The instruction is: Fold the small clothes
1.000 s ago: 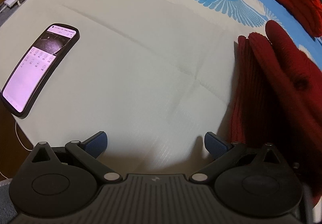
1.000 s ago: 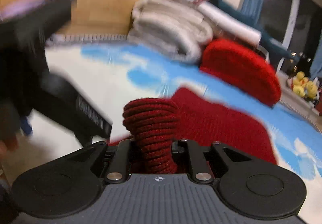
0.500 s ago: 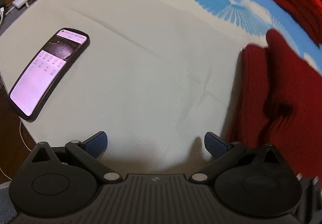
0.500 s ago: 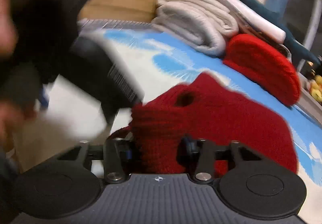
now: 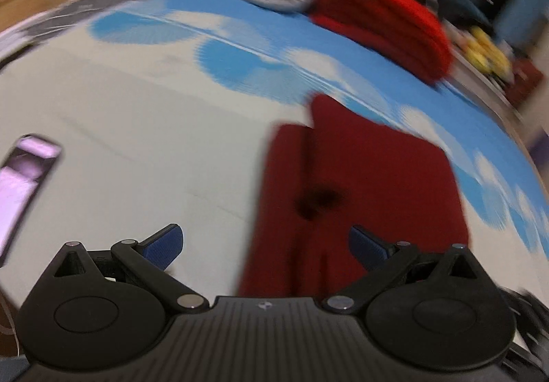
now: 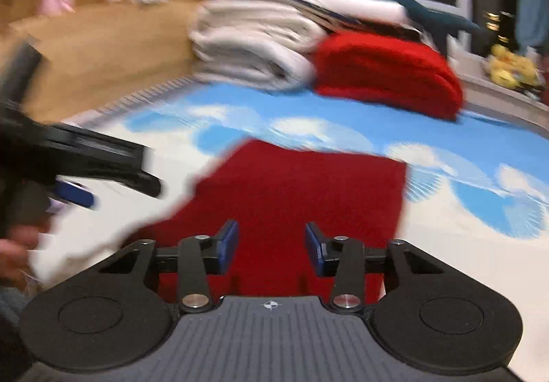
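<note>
Under me spreads 1 pale mat (image 5: pixel 137 100) printed with blue fan shapes, and at its far edge sit 1 stack of folded white fabric (image 6: pixel 254 46) and 1 bright red folded knit (image 6: pixel 387 73). The 1 dark red knitted garment (image 6: pixel 291 190) lies flat on the mat just ahead of my 2 grippers. 1 lit phone (image 5: pixel 24 183) rests left. My left gripper (image 5: pixel 266 243) gapes wide, empty; my right gripper (image 6: pixel 271 246) is partly apart, closing, gripping nothing.
</note>
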`<state>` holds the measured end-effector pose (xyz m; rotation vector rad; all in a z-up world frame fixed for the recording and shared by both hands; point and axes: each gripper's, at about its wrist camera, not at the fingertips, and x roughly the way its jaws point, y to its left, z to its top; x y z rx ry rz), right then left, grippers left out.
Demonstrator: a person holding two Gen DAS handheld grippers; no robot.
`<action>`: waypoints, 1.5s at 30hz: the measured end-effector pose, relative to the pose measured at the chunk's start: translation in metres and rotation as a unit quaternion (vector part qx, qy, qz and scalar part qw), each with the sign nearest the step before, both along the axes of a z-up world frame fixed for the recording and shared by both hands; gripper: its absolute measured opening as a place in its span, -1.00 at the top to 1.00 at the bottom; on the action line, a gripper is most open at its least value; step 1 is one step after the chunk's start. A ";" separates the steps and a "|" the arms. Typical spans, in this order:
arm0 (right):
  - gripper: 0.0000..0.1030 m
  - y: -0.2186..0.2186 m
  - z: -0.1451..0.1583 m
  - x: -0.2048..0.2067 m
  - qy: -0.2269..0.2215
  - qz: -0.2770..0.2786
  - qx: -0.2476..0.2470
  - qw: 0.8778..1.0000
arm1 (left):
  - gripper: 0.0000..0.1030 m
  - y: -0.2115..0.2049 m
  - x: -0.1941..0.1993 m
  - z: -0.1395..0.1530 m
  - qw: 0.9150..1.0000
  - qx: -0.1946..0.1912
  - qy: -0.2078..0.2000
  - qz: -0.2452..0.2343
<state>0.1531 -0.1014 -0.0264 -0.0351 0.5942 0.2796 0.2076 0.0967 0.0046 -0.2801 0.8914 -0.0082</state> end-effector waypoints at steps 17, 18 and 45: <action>0.30 -0.040 0.026 0.034 0.014 -0.005 -0.020 1.000 | -1.00 -0.005 0.016 -0.042 0.994 0.057 0.087 0.017; 0.30 -0.043 0.025 0.040 0.011 -0.013 -0.025 1.000 | -1.00 -0.005 0.017 -0.043 0.994 0.062 0.086 0.017; -0.40 -0.136 -0.010 0.116 0.123 -0.081 0.156 0.977 | -1.00 -0.013 0.014 -0.037 0.994 0.078 0.082 0.012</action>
